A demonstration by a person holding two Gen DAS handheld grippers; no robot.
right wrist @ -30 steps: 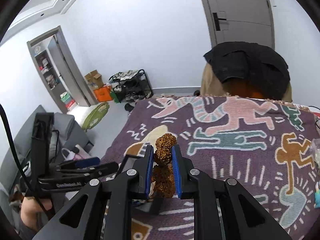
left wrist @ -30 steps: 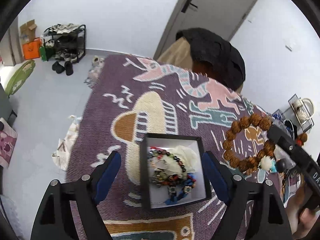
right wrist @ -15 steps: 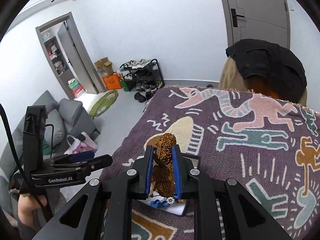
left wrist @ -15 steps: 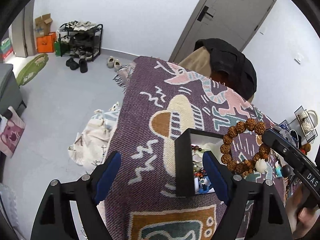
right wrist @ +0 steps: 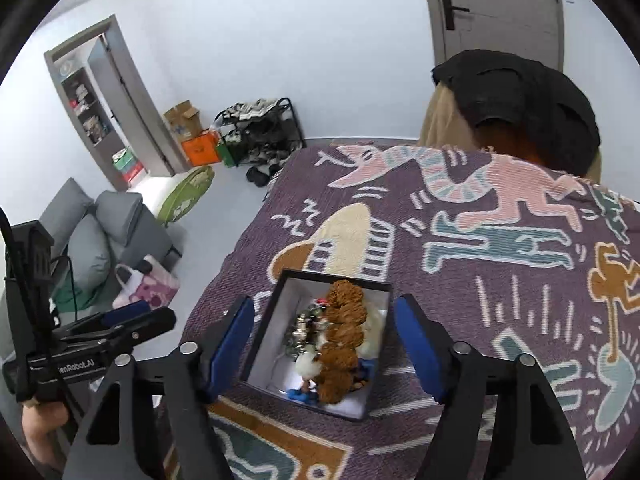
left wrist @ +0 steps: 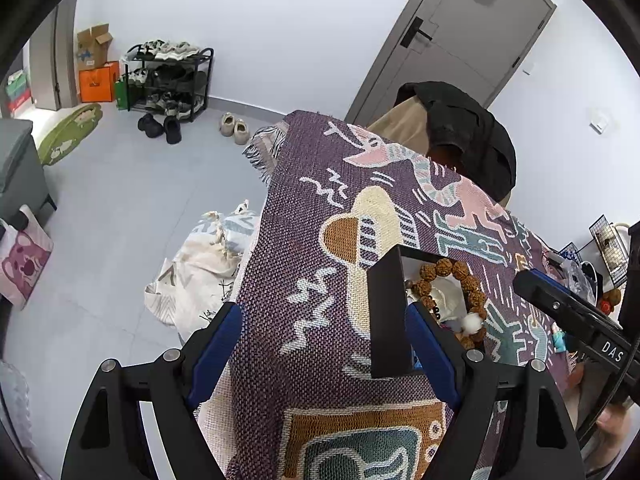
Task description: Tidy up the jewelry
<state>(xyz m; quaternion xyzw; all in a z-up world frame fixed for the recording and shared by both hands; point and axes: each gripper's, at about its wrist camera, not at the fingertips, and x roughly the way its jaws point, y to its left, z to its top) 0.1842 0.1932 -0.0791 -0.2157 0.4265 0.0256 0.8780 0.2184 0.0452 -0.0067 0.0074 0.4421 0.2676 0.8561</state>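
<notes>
Now the right gripper [right wrist: 324,340] has just been opening, jaws wide either side of the box [right wrist: 264,332], bead bracelet [right wrist: 342,344] lying inside it.

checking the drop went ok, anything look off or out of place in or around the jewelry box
Nothing is spilled. The brown bead bracelet lies inside the black box, piled over the other jewelry rather than flat. The right gripper has just opened and its fingers stand clear either side of the box. The box sits square on the patterned blanket.
</notes>
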